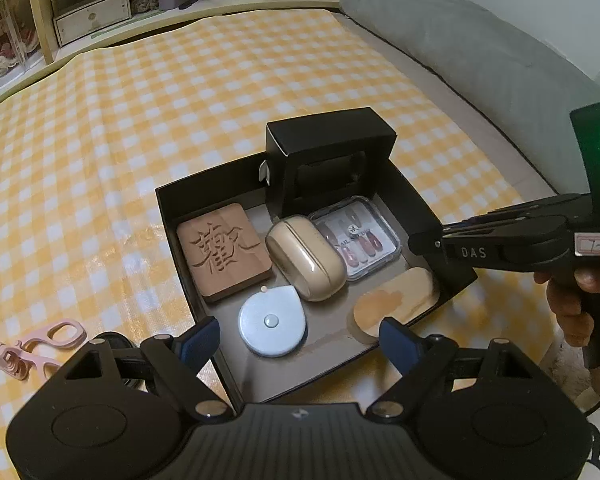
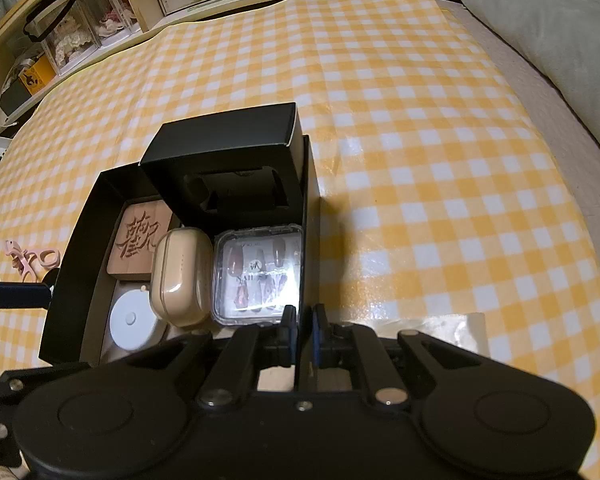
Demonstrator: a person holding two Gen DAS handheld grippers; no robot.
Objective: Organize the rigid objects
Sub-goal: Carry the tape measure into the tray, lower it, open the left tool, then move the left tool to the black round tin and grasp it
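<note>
Here a shallow black cardboard tray point(image 1: 172, 208) sits on a bed covered by a yellow-and-white checked plastic sheet point(image 1: 180, 100). Inside the tray, a square terracotta-brown block carved with a Chinese character point(image 1: 224, 252) lies toward the left wall. A beige rounded plastic case point(image 1: 306, 258) rests just right of the block, and a clear square box of press-on nails point(image 1: 356, 238) lies to its right, close beside it. A small black open-fronted cardboard box point(image 1: 328, 148) stands upright against the tray's far wall, rising above it. A white teardrop-shaped tape measure point(image 1: 272, 320) lies near the tray's near wall, and a flat oval wooden piece point(image 1: 396, 300) sits in the near right corner.

The left gripper point(image 1: 300, 340) hovers above the tray's near wall with its blue-padded fingers spread wide and nothing between them. The right gripper point(image 2: 300, 328) has its fingers clenched on the tray's right wall, which runs upright between the two pads in its own view; in the left view it reaches in from the right at that wall.

Outside the tray, a pink plastic eyelash curler point(image 1: 32, 344) lies on the sheet beyond the left wall. A grey pillow point(image 1: 460, 32) lies along the bed's far right edge.
</note>
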